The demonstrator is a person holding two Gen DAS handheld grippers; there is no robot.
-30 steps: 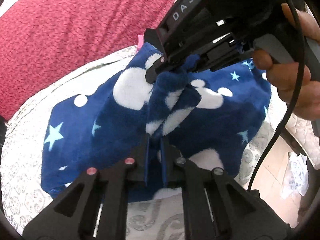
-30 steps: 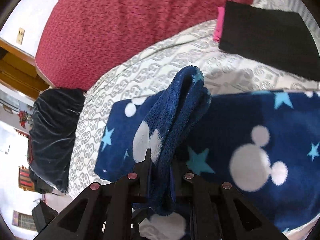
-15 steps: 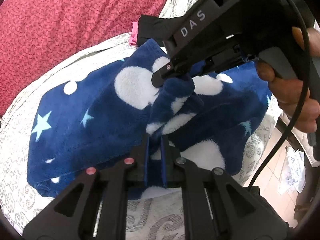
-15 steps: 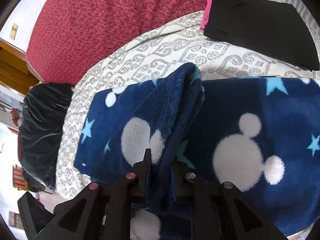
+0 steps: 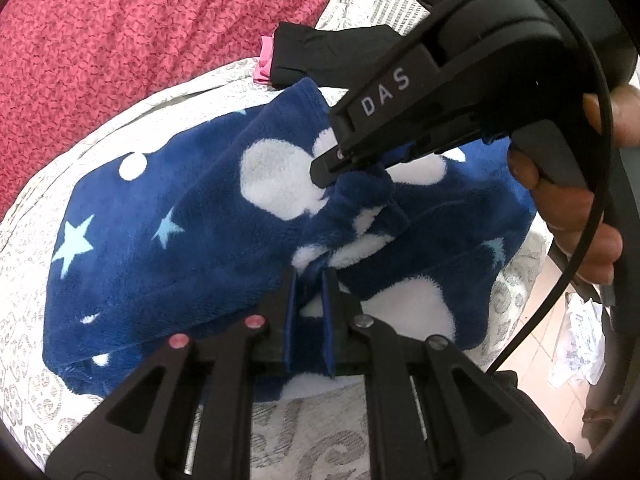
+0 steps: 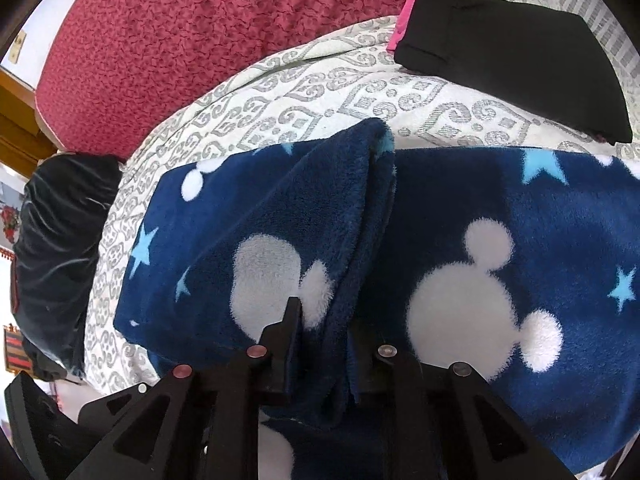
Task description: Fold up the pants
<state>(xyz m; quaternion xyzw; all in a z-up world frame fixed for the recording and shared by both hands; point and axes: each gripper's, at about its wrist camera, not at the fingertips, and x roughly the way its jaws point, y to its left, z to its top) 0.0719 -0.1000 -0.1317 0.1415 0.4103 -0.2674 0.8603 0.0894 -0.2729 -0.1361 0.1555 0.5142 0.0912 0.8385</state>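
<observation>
Navy fleece pants (image 5: 180,240) with white mouse heads and pale blue stars lie folded on the patterned bed cover (image 5: 24,360). My left gripper (image 5: 310,276) is shut on a bunched edge of the pants near the bed's front, and its jaws are just starting to ease apart. My right gripper (image 5: 332,170) comes in from the upper right, held by a hand (image 5: 568,208), and pinches the same raised fold. In the right wrist view that fold (image 6: 360,208) runs up between the jaws of the right gripper (image 6: 324,312), which are opening with fleece still filling the gap.
A folded black garment (image 6: 508,52) with a pink edge lies on the bed cover (image 6: 300,100) behind the pants. A red blanket (image 6: 200,40) covers the far side. A dark shiny bundle (image 6: 60,240) sits at the left edge. The tiled floor (image 5: 560,320) shows past the bed's right edge.
Both grippers have sunk, laying the raised fold down onto the pants. The right gripper's jaws stand slightly wider than before. The black garment has come into the left wrist view.
</observation>
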